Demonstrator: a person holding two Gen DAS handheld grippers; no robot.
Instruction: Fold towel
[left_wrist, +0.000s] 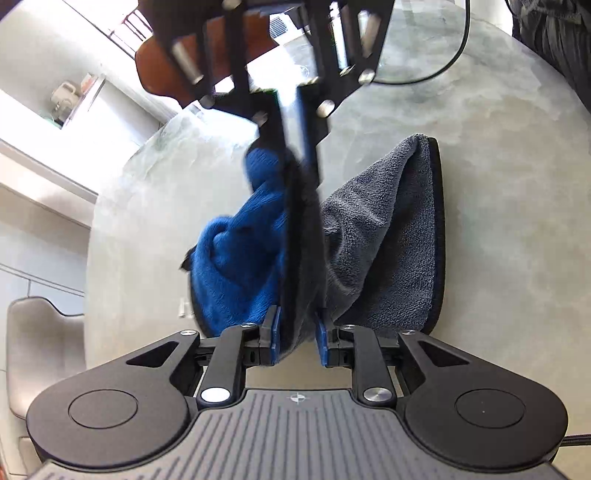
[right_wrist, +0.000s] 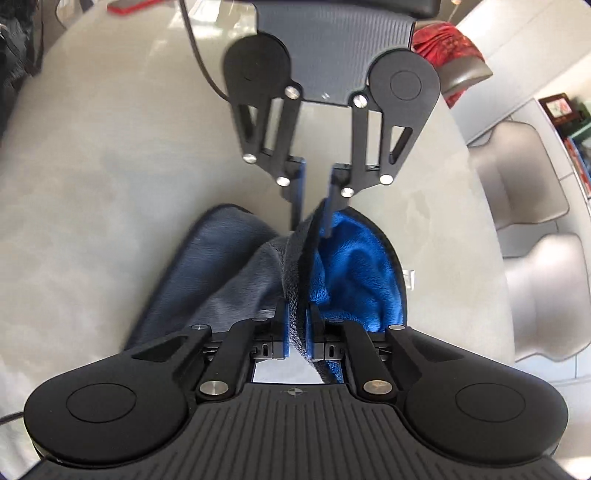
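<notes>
Towel (left_wrist: 384, 236) hung between the two grippers above the table (left_wrist: 498, 166), its raised edge running from one pair of jaws to the other. It was plush, grey on one face and bright blue on the other, with a dark hem, and sagged to both sides of the held edge. Left gripper (left_wrist: 298, 338) was clamped on that edge; right gripper (right_wrist: 296, 334), facing it, pinched the same edge at the other end.
</notes>
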